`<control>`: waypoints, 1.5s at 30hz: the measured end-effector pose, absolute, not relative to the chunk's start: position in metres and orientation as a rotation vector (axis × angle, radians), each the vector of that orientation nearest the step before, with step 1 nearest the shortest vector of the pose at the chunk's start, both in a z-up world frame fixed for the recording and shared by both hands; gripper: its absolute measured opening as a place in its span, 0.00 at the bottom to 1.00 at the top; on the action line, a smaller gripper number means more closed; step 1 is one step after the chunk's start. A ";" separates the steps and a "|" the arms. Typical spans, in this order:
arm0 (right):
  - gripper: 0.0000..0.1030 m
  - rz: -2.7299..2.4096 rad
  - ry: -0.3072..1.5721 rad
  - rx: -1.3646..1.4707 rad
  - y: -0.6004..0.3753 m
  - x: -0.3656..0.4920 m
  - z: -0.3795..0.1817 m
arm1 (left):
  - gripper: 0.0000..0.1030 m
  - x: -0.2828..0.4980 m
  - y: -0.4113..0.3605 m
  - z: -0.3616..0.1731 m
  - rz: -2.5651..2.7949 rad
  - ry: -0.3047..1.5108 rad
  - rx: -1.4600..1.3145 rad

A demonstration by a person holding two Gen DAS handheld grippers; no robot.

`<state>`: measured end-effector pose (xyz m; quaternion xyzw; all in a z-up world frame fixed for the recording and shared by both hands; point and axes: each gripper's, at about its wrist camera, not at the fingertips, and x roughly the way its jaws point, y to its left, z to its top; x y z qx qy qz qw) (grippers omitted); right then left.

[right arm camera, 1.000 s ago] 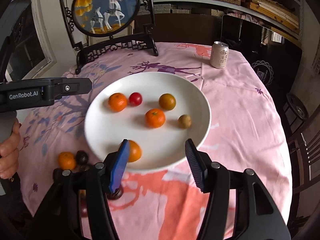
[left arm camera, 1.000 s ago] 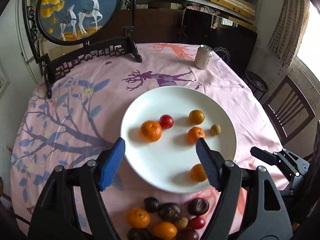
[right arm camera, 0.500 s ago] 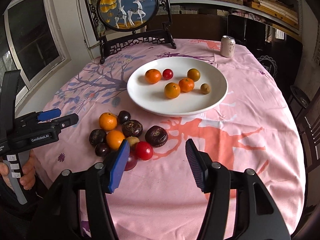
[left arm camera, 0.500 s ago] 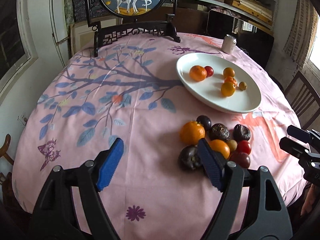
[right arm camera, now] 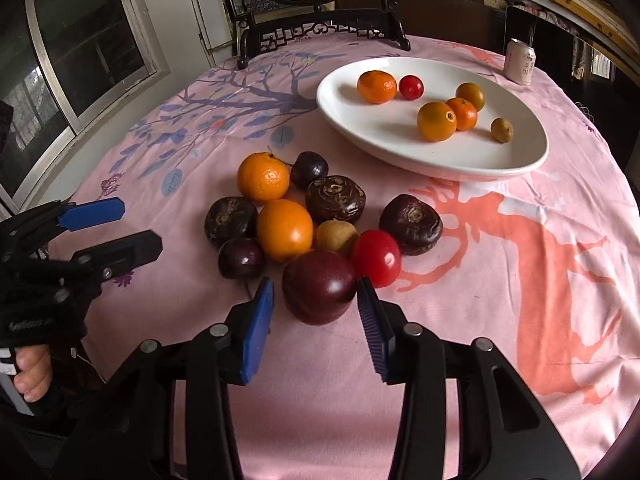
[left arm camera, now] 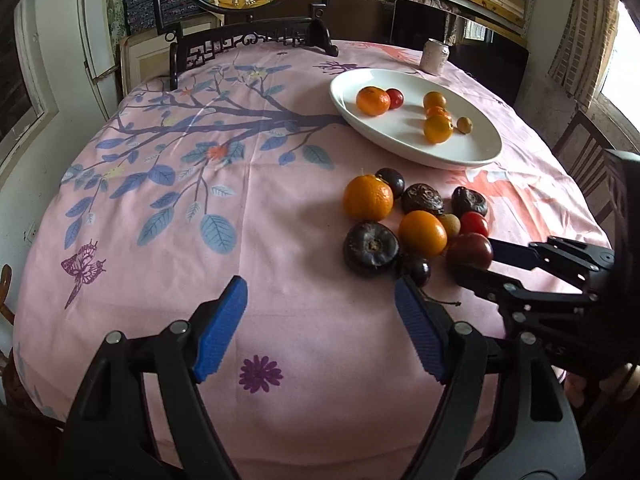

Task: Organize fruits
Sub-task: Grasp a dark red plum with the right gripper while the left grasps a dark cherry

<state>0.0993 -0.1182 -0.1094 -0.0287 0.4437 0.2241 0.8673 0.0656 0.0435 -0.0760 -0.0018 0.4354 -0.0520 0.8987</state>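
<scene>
Fruits lie in two groups on the pink-clothed desk (right arm camera: pixel 520 280): a loose heap on the cloth and a sorted few on the white plate (right arm camera: pixel 532 160) at about one o'clock from the heap in the right wrist view. The plate holds only bright ones, namely mandarins, a red cherry tomato and a small tan fruit, so it looks to be the collecting place, and the heap is what remains to sort.

The right tool (right arm camera: pixel 316 300) points down at the near edge of the heap, at six o'clock, with the dark red plum (right arm camera: pixel 318 286) between its blue pads. Its jaws are closing on the plum; the pad at three o'clock looks to be at its skin, while a sliver of gap shows at the nine o'clock pad, so no firm grip yet. Taking the nearest fruit first probably spares the ones behind from being knocked.

The plum is round, glossy and deep maroon, the largest dark fruit there. A shiny red tomato (right arm camera: pixel 377 258) touches it at two o'clock, and an orange (right arm camera: pixel 285 229) sits just beyond at eleven o'clock.

The left tool (left arm camera: pixel 320 320) hangs wide open and empty over bare cloth at about seven o'clock of the heap in its own view, seemingly kept clear of the other tool.
</scene>
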 end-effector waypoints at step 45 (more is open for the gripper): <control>0.37 0.411 0.925 0.048 -0.174 0.072 -0.096 | 0.27 0.085 0.005 -0.076 -0.210 0.953 -0.041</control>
